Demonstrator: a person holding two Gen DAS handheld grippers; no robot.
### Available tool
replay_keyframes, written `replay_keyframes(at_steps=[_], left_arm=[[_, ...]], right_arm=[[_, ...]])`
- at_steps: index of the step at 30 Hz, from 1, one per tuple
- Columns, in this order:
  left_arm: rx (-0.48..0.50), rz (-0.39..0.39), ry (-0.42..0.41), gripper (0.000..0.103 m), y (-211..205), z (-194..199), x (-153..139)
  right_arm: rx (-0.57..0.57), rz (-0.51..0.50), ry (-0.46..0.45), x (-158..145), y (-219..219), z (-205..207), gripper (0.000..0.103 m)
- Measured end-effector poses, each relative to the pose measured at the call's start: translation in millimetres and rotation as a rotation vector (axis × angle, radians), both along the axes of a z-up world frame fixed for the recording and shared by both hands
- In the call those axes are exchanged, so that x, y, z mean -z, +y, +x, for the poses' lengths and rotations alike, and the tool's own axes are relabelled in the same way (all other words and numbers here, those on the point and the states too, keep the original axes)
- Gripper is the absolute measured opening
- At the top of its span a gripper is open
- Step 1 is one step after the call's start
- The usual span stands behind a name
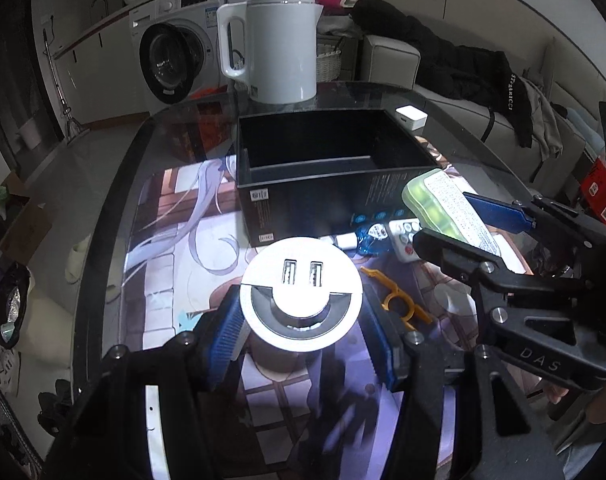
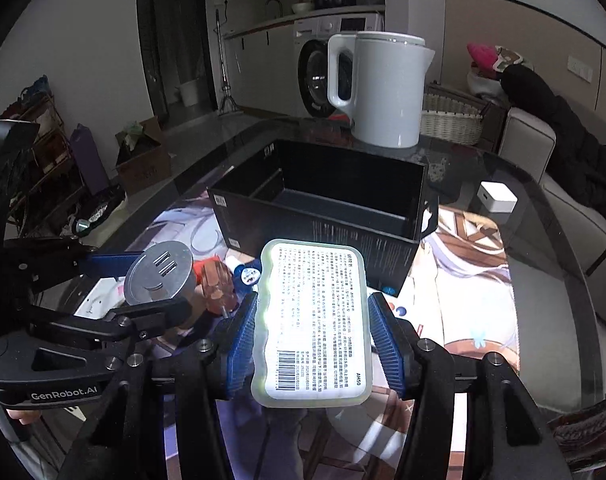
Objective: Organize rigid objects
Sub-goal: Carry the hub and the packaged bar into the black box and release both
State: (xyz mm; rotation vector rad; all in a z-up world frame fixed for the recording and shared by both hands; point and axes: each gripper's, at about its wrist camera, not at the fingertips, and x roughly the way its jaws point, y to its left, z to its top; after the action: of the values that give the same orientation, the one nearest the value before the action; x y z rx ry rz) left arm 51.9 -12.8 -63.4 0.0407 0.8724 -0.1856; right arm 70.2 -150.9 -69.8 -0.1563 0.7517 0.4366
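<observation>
The left gripper [image 1: 301, 332] is clamped on a round white USB socket puck [image 1: 301, 300], blue pads against its sides, carried clear above the bench [image 1: 115, 184]. The right gripper [image 2: 313, 344] is clamped on a flat pale-green case [image 2: 313, 320] with a printed label facing up, also carried above the bench. Beneath both lies a printed mat [image 1: 171, 240]. On the mat, just in front of the box, lie an orange plastic tool [image 1: 399, 300], a small white remote [image 1: 403, 236] and a red-handled screwdriver [image 2: 219, 284]. Beyond them stands an open black box [image 1: 327, 168], its interior empty. Behind the box stands a white kettle [image 1: 279, 48], upright.
</observation>
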Motion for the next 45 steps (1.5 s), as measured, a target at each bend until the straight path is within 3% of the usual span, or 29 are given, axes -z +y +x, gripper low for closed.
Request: replay_keyframes(at_steps=[8, 14, 24, 32, 38, 45], left_arm=[[-0.026, -0.023, -0.206, 0.056, 6.4, -13.8, -36.0], [-0.038, -0.042, -0.249, 0.056, 11.1, -12.9, -43.2], [-0.060, -0.080, -0.269, 0.056, 10.1, 3.9, -54.5], [-0.082, -0.103, -0.301, 0.056, 11.6, 34.3, -60.6], [-0.109, -0.118, -0.283, 0.056, 20.6, 73.2, -48.9], [-0.116, -0.115, -0.191, 0.056, 20.5, 116.0, -17.7]], right_arm=[[0.000, 0.070, -0.206, -34.9, -2.6, -23.3, 0.055], [-0.014, 0.079, -0.292, -50.2, 0.2, -39.4, 0.055], [0.020, 0.115, -0.304, -63.7, -5.0, -29.0, 0.055], [0.088, 0.171, -0.311, -82.2, -12.5, 13.3, 0.055], [0.141, 0.207, -0.273, -76.4, -19.0, 60.2, 0.055], [0.164, 0.200, -0.172, -52.6, -17.6, 110.1, 0.055]])
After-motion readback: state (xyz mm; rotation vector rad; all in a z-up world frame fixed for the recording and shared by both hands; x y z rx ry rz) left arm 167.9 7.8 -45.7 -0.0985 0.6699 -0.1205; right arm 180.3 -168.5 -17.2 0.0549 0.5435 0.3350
